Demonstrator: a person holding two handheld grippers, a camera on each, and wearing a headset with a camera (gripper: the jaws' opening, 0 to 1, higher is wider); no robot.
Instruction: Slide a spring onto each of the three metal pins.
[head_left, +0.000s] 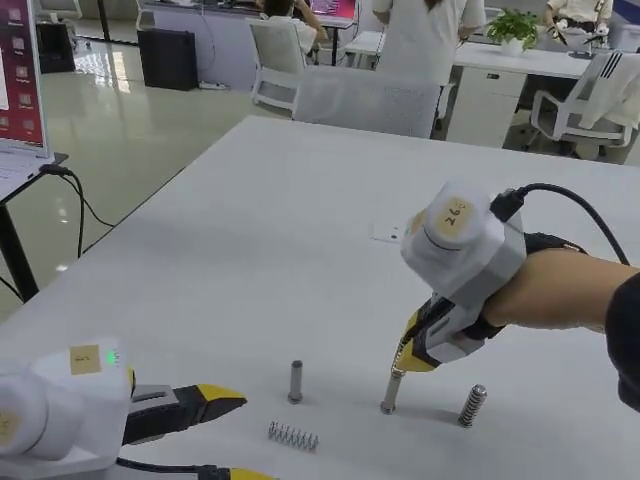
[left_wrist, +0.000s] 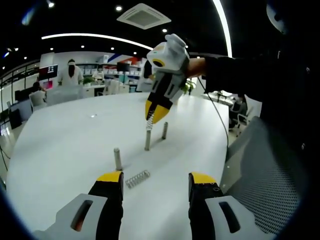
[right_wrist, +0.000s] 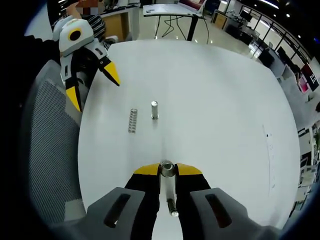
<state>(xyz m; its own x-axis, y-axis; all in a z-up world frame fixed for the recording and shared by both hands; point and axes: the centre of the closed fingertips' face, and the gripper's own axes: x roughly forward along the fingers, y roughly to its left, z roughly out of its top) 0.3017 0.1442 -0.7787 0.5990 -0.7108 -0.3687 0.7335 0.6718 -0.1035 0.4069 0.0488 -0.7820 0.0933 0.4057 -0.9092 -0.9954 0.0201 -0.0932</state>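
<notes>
Right gripper (head_left: 410, 352) jaws clamped on a spring (left_wrist: 148, 126) at the top of the middle pin (head_left: 389, 392). Left gripper (left_wrist: 155, 177) jaws apart, left of that pin. Risk: an off-axis release may snag the spring and drop it onto the table (head_left: 300, 230).

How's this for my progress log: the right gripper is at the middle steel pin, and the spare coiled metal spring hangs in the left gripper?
No: the spare coiled metal spring lies on the white table before the open left gripper, per the left gripper view. The right gripper is at the middle steel pin.
</notes>
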